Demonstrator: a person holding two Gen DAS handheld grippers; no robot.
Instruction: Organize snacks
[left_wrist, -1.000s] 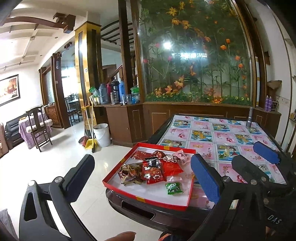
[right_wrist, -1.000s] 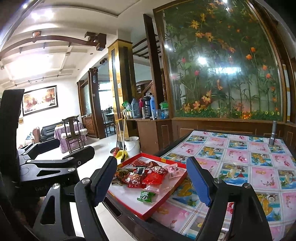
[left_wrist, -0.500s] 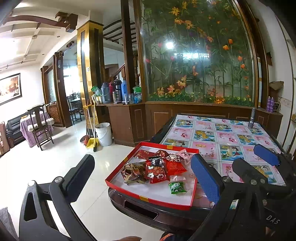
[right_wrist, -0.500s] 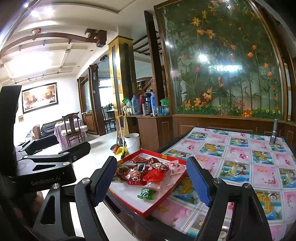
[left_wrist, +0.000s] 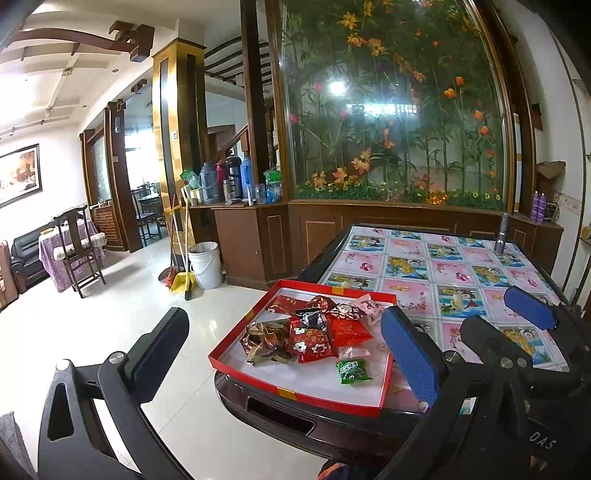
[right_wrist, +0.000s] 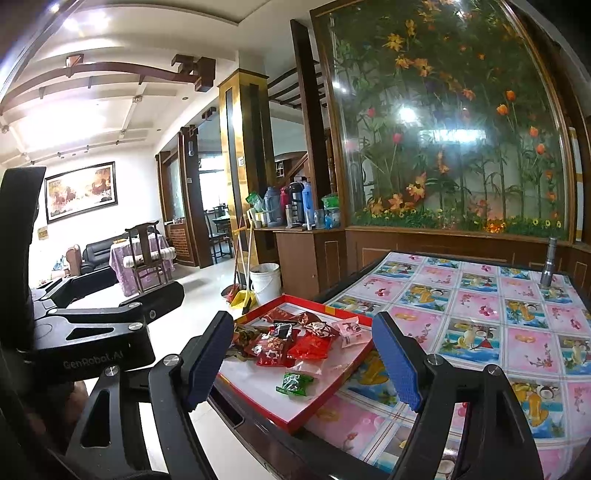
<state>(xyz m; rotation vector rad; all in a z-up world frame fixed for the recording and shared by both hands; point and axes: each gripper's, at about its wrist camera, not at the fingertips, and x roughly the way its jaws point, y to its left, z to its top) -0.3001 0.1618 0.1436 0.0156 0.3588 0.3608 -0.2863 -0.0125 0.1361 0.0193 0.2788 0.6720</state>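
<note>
In the left wrist view, the left gripper (left_wrist: 284, 354) is seen spread wide and empty across the lower frame. A red tray (left_wrist: 295, 393) is set on the near corner of the patterned table (left_wrist: 461, 273), at lower centre. A heap of snack packets (left_wrist: 310, 328) is piled in its far half; a green packet (left_wrist: 353, 371) lies apart, nearer the camera.

In the right wrist view, the right gripper (right_wrist: 301, 360) is likewise held wide, nothing gripped. The tray (right_wrist: 291, 417) is framed between its fingers at lower centre, the green packet (right_wrist: 295, 384) lying below the heap (right_wrist: 295, 339).
</note>
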